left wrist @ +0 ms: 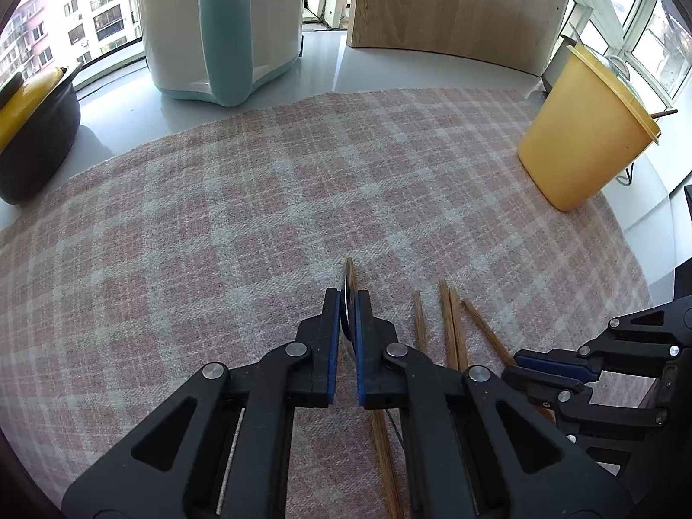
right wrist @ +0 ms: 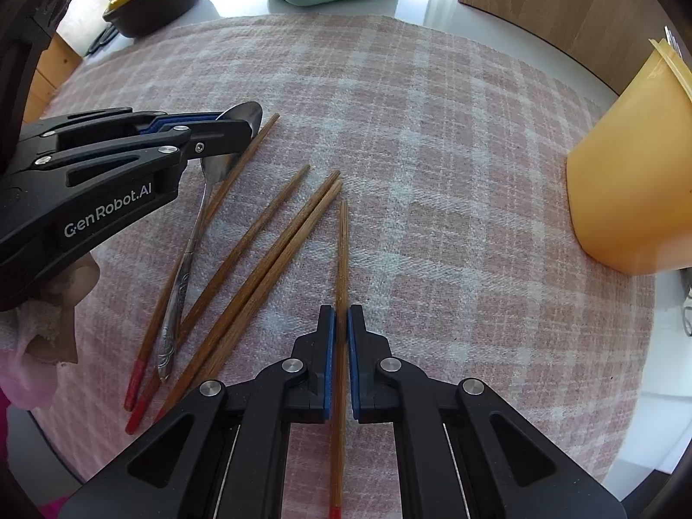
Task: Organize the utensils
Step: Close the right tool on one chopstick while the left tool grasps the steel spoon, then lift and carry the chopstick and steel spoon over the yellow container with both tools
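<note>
Barely starting; nothing visibly stowed in yellow bin (right wrist: 631, 181) yet, interior hidden. Left gripper (right wrist: 242, 123) pinching steel spoon (right wrist: 190, 251) at bowl; right gripper (right wrist: 341, 324) pinching one brown, red-tipped chopstick (right wrist: 342, 251); four more chopsticks (right wrist: 268, 259) lying loose on plaid cloth (right wrist: 432, 151).

Daylight pours through windows (left wrist: 640, 21) showing apartment blocks (left wrist: 52, 30) outside. A glossy white bench (left wrist: 328, 69) carries a pink checked cloth (left wrist: 259, 199), with a wooden panel (left wrist: 458, 4) behind.
</note>
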